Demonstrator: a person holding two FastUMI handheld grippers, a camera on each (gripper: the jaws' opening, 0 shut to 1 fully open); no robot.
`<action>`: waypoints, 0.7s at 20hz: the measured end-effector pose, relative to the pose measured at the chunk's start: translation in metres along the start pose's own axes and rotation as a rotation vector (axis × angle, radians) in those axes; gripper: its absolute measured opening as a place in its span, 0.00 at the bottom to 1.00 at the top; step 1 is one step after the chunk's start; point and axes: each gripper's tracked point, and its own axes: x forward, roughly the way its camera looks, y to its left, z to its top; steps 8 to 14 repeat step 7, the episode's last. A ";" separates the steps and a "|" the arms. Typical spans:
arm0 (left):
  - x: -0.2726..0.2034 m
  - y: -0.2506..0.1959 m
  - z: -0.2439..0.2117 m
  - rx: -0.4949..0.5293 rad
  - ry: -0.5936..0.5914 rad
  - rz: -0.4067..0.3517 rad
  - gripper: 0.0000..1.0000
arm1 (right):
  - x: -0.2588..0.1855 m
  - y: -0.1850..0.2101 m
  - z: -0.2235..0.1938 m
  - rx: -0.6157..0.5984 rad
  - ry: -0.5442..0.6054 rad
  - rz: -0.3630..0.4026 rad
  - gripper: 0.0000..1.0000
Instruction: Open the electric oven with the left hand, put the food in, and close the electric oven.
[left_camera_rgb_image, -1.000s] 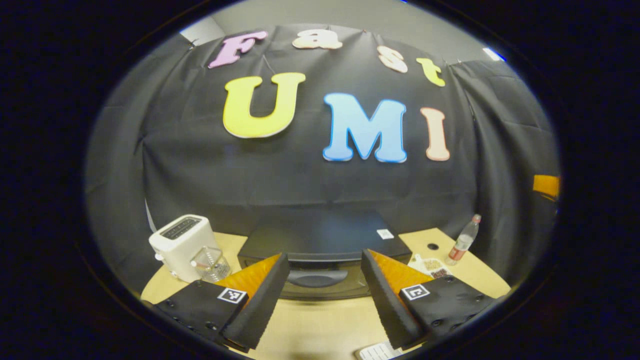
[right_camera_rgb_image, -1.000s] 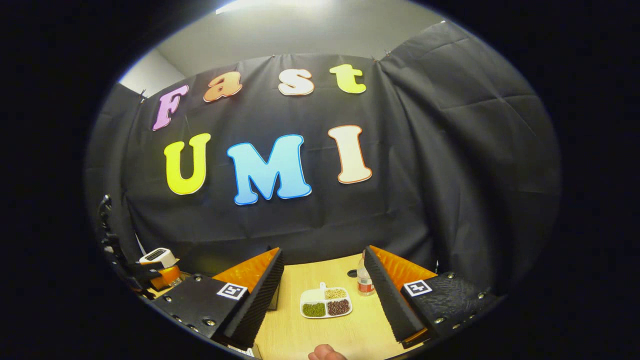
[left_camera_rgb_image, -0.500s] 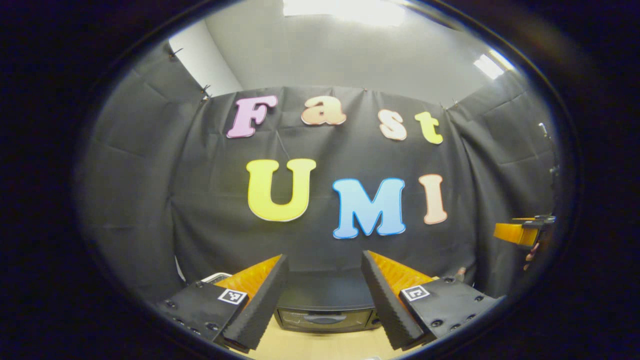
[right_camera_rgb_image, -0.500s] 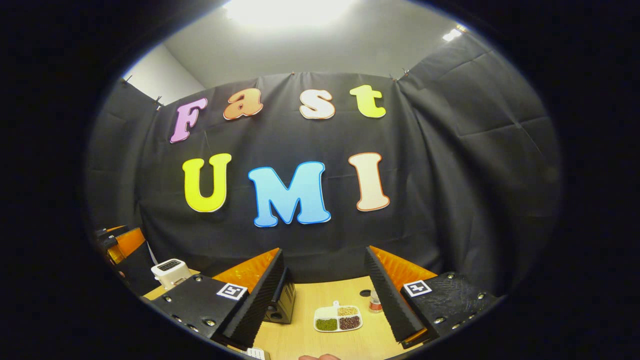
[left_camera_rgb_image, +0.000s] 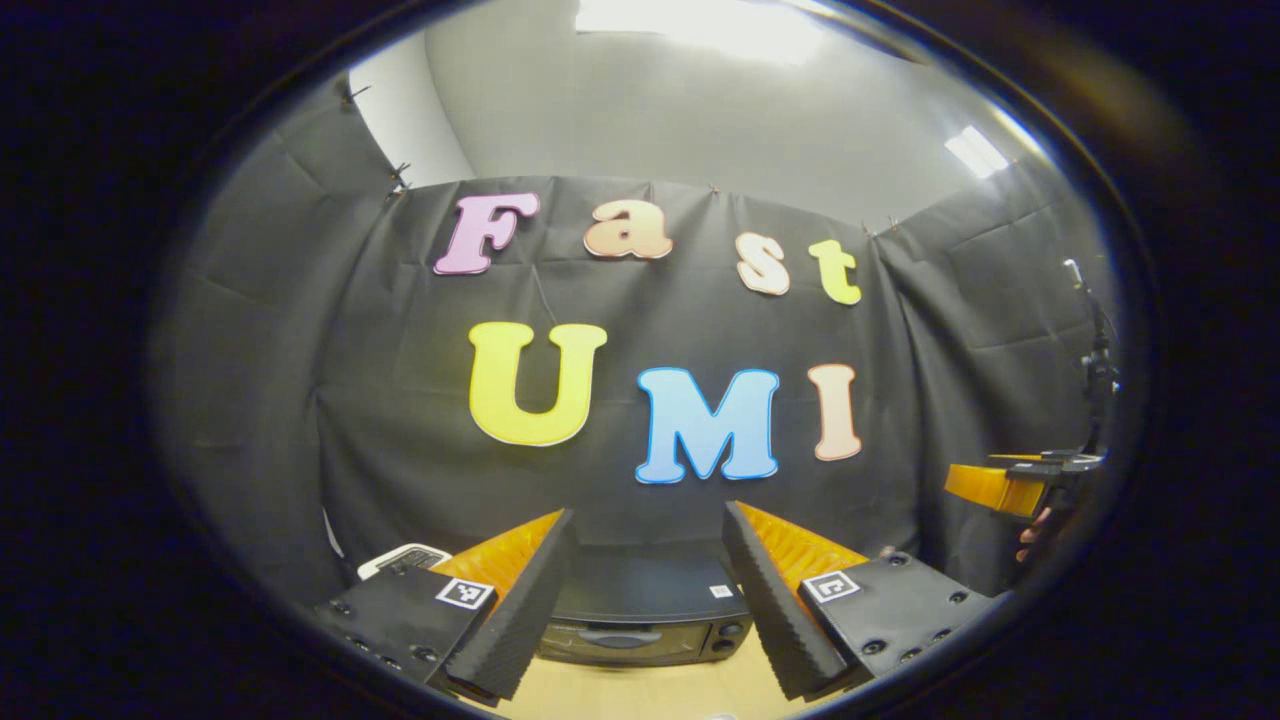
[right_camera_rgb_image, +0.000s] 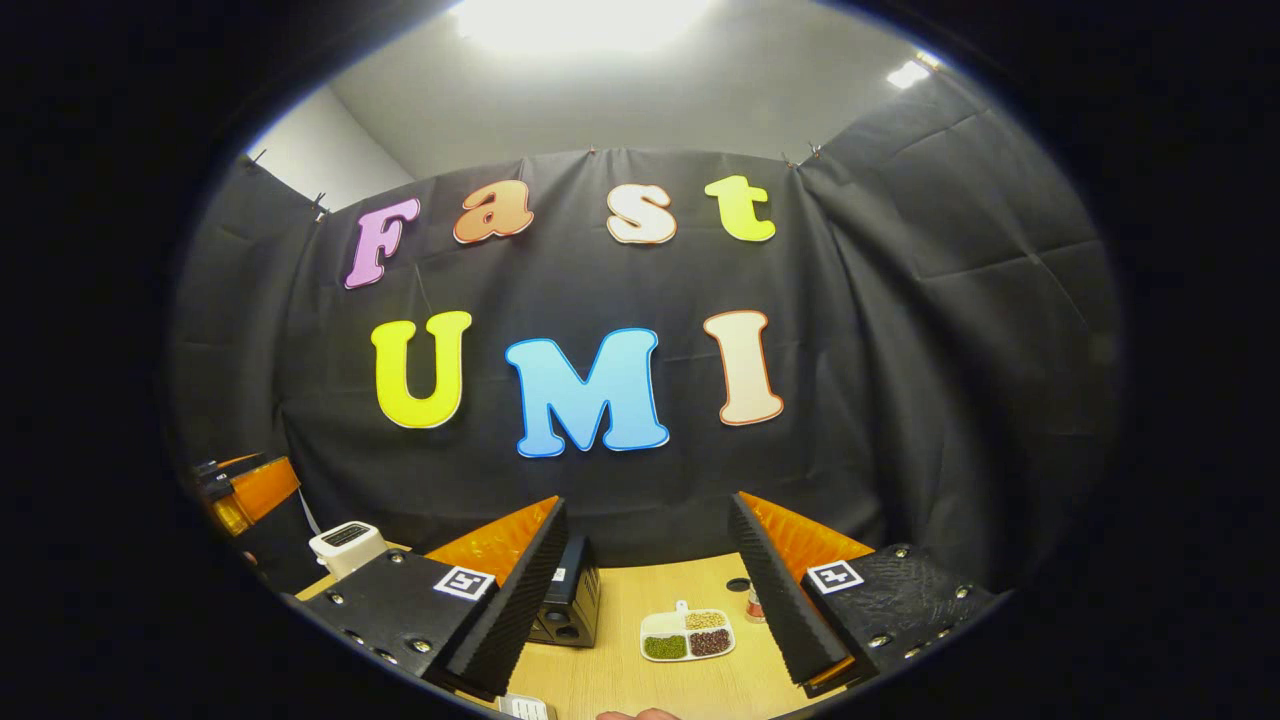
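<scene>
The oven (left_camera_rgb_image: 640, 625) is a low black box with a dark glass door and a curved handle across the front, door closed. In the left gripper view it sits on the pale wooden table (left_camera_rgb_image: 650, 690) straight ahead, framed between the fingers, which cover both its ends. In the right gripper view a corner of it (right_camera_rgb_image: 570, 605) peeks out beside the left finger, the rest hidden.

The food is a white, rounded tray (right_camera_rgb_image: 687, 635) split into compartments of green, dark red and tan grains; it lies flat on the table to the right of the oven and apart from it, between the right gripper's fingers.

The left gripper (left_camera_rgb_image: 645, 610) is spread wide with nothing between its ribbed, wedge-shaped fingers, held back from the oven. The right gripper (right_camera_rgb_image: 650, 610) is likewise spread and empty, above the table. Seen from the left gripper view, the right gripper (left_camera_rgb_image: 1010, 487) sits at the far right edge, partly cut off, with a hand (left_camera_rgb_image: 1035, 530) behind it.

A white toaster (right_camera_rgb_image: 345, 545) stands to the left of the oven, half hidden. A small bottle (right_camera_rgb_image: 755, 603) behind the tray is mostly covered by a finger.
</scene>
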 end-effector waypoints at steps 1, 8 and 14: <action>0.001 0.001 0.000 -0.005 0.002 -0.008 0.95 | 0.000 0.003 0.000 -0.005 0.003 -0.003 0.98; 0.006 0.004 -0.007 -0.040 0.004 -0.040 1.00 | -0.002 0.014 0.000 -0.003 0.005 -0.017 0.98; 0.006 0.004 -0.007 -0.040 0.004 -0.040 1.00 | -0.002 0.014 0.000 -0.003 0.005 -0.017 0.98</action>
